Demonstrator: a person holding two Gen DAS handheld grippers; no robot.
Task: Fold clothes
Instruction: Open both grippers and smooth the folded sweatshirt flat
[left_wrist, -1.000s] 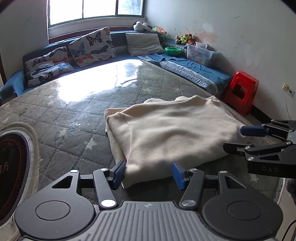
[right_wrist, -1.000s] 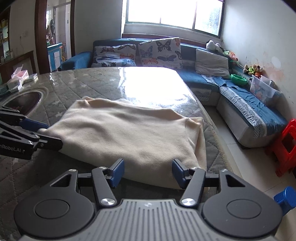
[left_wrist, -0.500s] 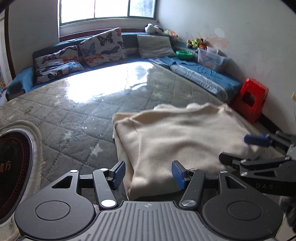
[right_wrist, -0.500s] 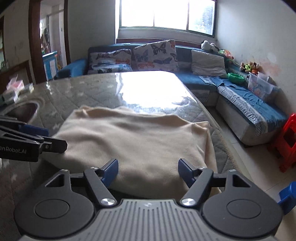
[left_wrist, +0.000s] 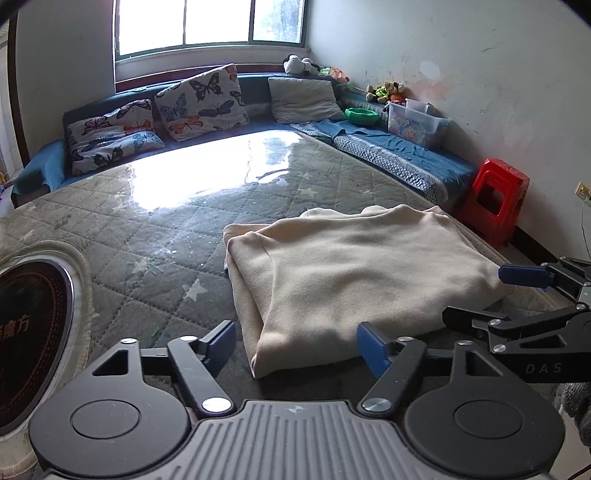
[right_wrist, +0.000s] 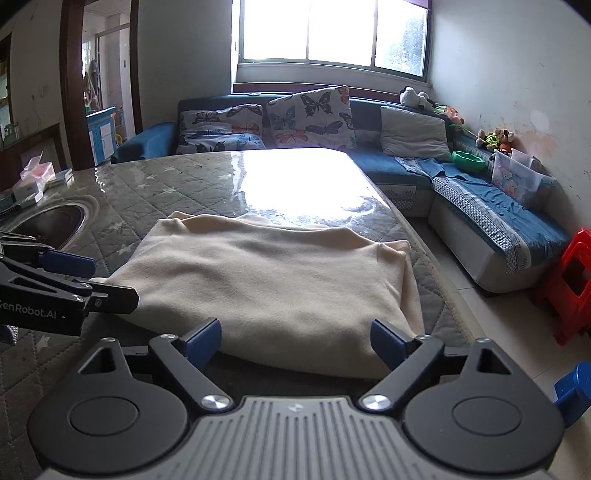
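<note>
Facing you: cream garment (left_wrist: 354, 280) lies just beyond both wide, empty grippers, jaws just opened; left gripper (left_wrist: 295, 343) at near-left corner, right gripper (right_wrist: 295, 341) at near-right.

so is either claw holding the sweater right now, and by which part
Nothing is held: both the left claw and right claw have just been opening, at the cream sweater's near edge.

This is a home, a living room. A blue corner sofa (right_wrist: 491, 236) stands under a wide window (right_wrist: 332, 33) and carries butterfly cushions (right_wrist: 310, 110), a grey cushion (right_wrist: 413, 129) and soft toys (left_wrist: 384, 90). A clear box (left_wrist: 417, 120) and a green bowl (left_wrist: 362, 115) lie on the sofa, and a red plastic stool (left_wrist: 495, 201) stands by the stained wall. A quilted cover under clear plastic lies on the surface (left_wrist: 147, 229).
</note>
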